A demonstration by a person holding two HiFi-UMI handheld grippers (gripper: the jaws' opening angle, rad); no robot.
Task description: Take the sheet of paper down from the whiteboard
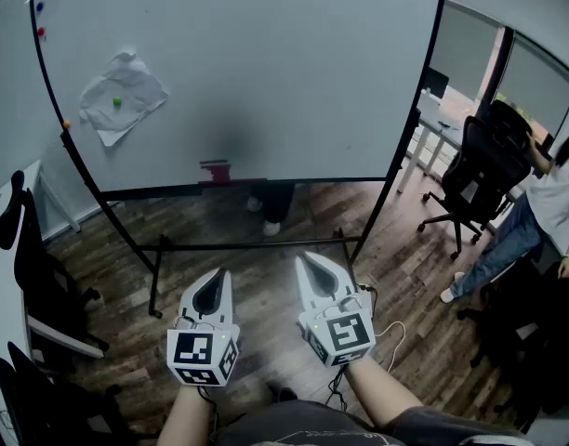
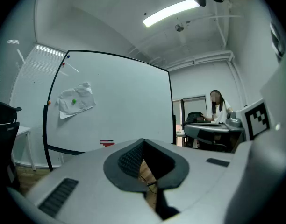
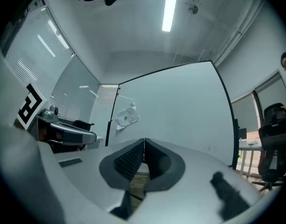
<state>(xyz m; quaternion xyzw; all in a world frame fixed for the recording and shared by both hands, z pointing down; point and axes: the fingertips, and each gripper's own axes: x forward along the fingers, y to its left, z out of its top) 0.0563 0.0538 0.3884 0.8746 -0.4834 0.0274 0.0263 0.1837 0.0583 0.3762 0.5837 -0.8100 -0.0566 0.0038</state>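
We hold both claws level and low, side by side, well short of the whiteboard [image 1: 266,82]. The left claw [image 1: 218,279] and the right claw [image 1: 310,266] are each closed on nothing, jaws pressed together. The sheet of paper [image 1: 122,96] hangs crumpled on the board's left side, pinned near its middle by a green magnet [image 1: 117,102]. It sits askew with one corner pointing down, so we cannot call a clear long axis. From both claws it lies up and to the left, well apart; our left claw is the nearer. We judge the reach falls to that one, with its jaws opening before they meet a free edge.
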